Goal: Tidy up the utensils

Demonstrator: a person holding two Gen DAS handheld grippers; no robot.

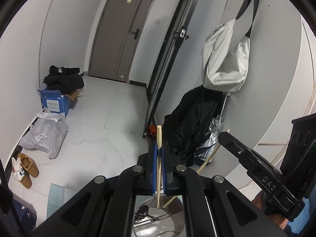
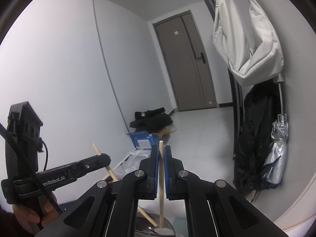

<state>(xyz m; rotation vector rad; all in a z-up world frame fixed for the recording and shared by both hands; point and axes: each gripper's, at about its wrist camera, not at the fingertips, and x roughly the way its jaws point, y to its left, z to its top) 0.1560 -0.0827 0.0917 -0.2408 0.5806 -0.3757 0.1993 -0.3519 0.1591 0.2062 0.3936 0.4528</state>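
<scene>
Here the left gripper (image 1: 158,154) is clamped on a pale wooden chopstick (image 1: 159,138), and the right gripper (image 2: 161,158) on a second pale wooden stick (image 2: 161,169), both above a shiny steel bowl (image 1: 158,225).

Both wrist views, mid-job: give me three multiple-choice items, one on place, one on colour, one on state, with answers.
1. Where does the white fabric bag hang?
A. on the wall by the glass door
B. on the grey door's handle
C. on the floor

2. What colour are the pads of the left gripper?
A. red
B. blue
C. green

3. What is the right gripper doing?
A. standing wide open
B. clamping a pale wooden chopstick
C. gripping a spoon

Answers: 1 A, its black strap runs up that wall; 2 B, blue strips line both fingers; 3 B, the stick sits pinched between the pads.
</scene>
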